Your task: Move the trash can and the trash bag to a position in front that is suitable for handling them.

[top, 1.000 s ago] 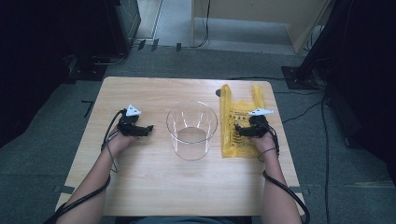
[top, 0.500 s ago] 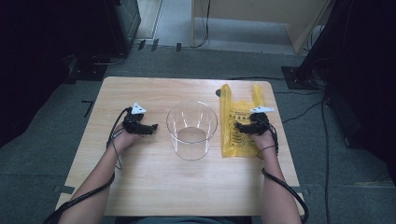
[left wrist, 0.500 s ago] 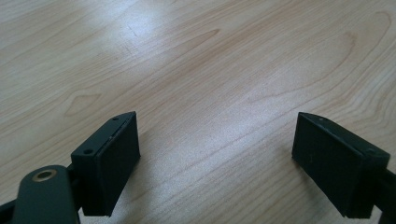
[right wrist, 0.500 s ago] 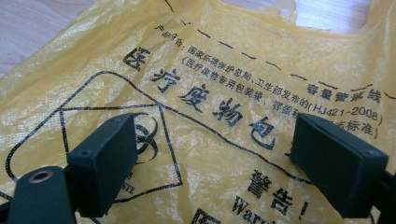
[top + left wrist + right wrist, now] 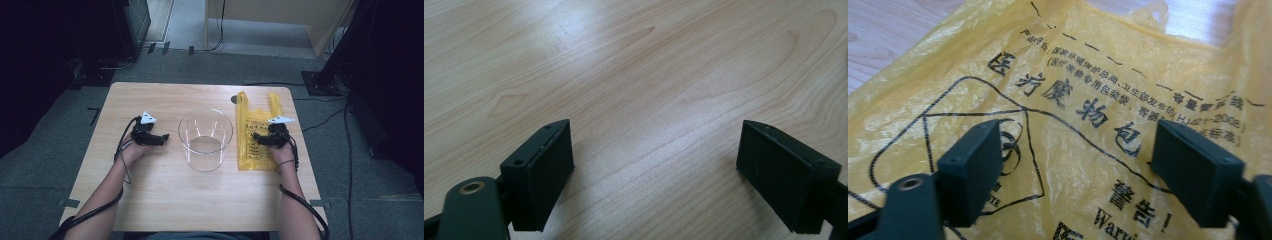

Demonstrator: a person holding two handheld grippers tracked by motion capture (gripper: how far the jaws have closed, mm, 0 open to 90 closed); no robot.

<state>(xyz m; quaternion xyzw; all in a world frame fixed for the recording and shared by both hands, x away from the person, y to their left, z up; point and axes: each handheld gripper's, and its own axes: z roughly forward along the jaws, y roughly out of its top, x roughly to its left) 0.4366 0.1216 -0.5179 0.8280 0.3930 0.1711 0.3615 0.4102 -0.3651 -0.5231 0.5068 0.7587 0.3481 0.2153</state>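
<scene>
Under the right gripper [image 5: 256, 139] lies a yellow plastic bag [image 5: 253, 131], flat on the pale wooden worktop [image 5: 165, 200] with its two handles pointing away from the person. In the right gripper view the jaws stand wide apart just above the bag's black printed lettering and have just been closing a little; the film lies below them, not pinched. Between the two grippers stands a clear plastic bucket [image 5: 205, 138], upright, just beside the bag's edge. Left of the bucket, the left gripper [image 5: 164, 137] is held low over bare wood, its jaws wide open with nothing between them and pointing toward the bucket. Beyond the worktop's far edge runs grey carpet [image 5: 200, 65] with black cables, dark equipment to either side, and a light wooden cabinet [image 5: 270, 15].
</scene>
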